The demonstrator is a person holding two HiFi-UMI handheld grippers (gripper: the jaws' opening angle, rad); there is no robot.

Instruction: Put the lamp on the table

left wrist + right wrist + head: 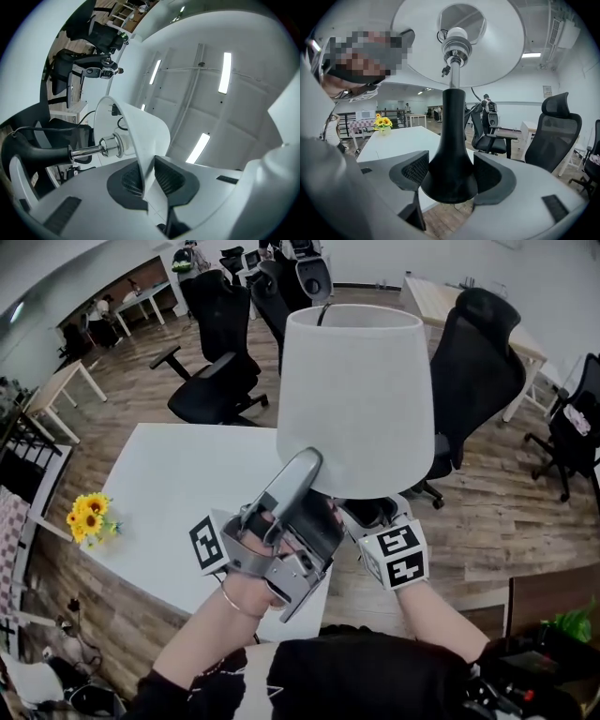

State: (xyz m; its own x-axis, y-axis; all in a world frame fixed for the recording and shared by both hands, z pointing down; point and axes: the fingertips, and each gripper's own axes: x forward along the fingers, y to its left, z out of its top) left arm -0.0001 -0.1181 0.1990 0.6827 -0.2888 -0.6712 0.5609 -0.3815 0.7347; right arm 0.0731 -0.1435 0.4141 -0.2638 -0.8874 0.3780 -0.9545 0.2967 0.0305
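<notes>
- Left gripper (149, 180): jaws almost together, pinching the lamp (356, 399) by the thin rim of its white shade.
- White table (159, 484) stands below and ahead.
- Lamp hangs in the air, roughly upright, clear of the table.
- Right gripper (450, 176): jaws closed on the lamp's black flared base.
- Sunflowers (87, 517) sit at the table's left edge.

white lamp shade (356, 399), black lamp base (450, 164), white table (159, 493), yellow sunflowers (87, 518).

Bright even light, fisheye-warped edges
</notes>
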